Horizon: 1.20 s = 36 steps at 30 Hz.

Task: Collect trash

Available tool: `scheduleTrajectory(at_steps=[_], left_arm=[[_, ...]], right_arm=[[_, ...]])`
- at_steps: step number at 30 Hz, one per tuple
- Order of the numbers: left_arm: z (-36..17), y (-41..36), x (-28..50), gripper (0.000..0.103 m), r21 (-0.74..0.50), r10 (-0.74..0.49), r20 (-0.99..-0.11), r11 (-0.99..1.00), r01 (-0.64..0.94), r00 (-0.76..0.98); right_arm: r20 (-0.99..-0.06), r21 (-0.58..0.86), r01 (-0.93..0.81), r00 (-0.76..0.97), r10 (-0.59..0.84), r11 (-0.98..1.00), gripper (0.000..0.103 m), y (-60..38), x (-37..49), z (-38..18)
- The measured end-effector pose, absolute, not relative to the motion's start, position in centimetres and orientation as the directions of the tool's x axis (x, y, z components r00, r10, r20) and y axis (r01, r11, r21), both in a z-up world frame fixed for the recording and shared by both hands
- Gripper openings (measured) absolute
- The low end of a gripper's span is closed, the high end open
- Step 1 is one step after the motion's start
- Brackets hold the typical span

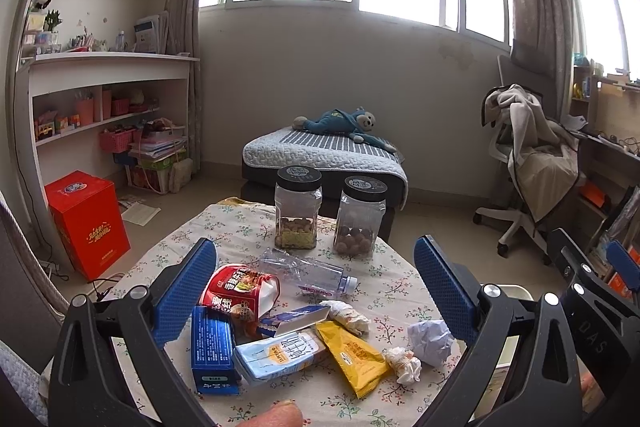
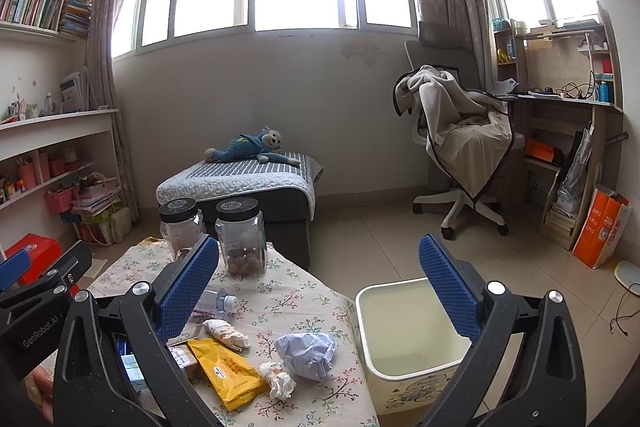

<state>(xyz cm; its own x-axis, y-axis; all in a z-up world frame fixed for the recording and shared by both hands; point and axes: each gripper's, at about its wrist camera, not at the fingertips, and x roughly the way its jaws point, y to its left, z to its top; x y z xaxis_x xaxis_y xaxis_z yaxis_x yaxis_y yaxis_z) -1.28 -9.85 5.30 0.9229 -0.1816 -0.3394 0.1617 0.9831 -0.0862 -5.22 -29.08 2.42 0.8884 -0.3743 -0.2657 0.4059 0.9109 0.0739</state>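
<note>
Trash lies on a floral-cloth table (image 1: 384,291): a red noodle cup (image 1: 236,291), a clear plastic bottle (image 1: 308,273), a blue box (image 1: 212,347), a light-blue milk carton (image 1: 280,351), a yellow wrapper (image 1: 352,355), a crumpled white paper ball (image 1: 430,341) and tissue wads (image 1: 404,363). My left gripper (image 1: 316,291) is open above the pile, empty. My right gripper (image 2: 320,291) is open and empty, above the table's right edge. The paper ball (image 2: 308,353), the yellow wrapper (image 2: 228,373) and a cream bin (image 2: 404,343) on the floor show below it.
Two black-lidded jars (image 1: 298,215) (image 1: 360,221) with snacks stand at the table's far side. Beyond are a bed with a blue plush monkey (image 1: 344,125), a draped office chair (image 2: 460,147), shelves at left, a red box (image 1: 88,223) on the floor.
</note>
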Motion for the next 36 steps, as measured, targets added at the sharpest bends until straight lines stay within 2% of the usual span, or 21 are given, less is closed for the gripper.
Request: scheduleTrajectory(at_steps=[8, 13, 16, 20, 22, 26, 30, 36], left_arm=[[5.1, -9.9, -1.2, 0.096, -0.083, -0.176, -0.346, 0.984, 0.157, 0.922], [4.7, -9.9, -0.9, 0.096, -0.062, -0.154, -0.383, 0.988, 0.141, 0.911], [3.7, -9.8, 0.1, 0.096, -0.033, -0.137, -0.477, 0.990, 0.138, 0.868], [1.2, -9.4, 1.8, 0.096, 0.014, -0.124, -0.663, 0.984, 0.178, 0.738], [-0.9, -9.1, 2.7, 0.096, 0.045, -0.111, -0.769, 0.973, 0.227, 0.630], [-6.5, -7.2, 3.9, 0.096, 0.051, -0.058, -0.938, 0.953, 0.300, 0.341], [-10.9, -5.3, 3.4, 0.096, 0.036, -0.012, -0.989, 0.947, 0.319, 0.146], [-14.5, -5.2, 1.6, 0.096, 0.032, 0.030, -0.999, 0.927, 0.373, 0.013]], right_arm=[[-0.278, 0.056, 0.404, 0.885, -0.374, 0.913, 0.096, -29.1, -5.1, 2.6], [-0.348, 0.059, 0.394, 0.869, -0.352, 0.917, 0.096, -29.5, -4.5, 1.9], [-0.434, 0.050, 0.385, 0.839, -0.327, 0.922, 0.096, -30.0, -3.7, 1.1], [-0.550, 0.003, 0.361, 0.779, -0.300, 0.933, 0.096, -30.2, -2.3, 0.2], [-0.600, -0.024, 0.343, 0.746, -0.288, 0.939, 0.096, -30.2, -1.7, -0.3], [-0.701, 0.026, 0.313, 0.683, -0.206, 0.949, 0.096, -30.9, -0.3, -2.5], [-0.769, 0.083, 0.289, 0.628, -0.123, 0.954, 0.096, -31.1, 0.6, -4.2], [-0.820, 0.026, 0.216, 0.563, -0.103, 0.976, 0.096, -29.6, 1.6, -6.4]])
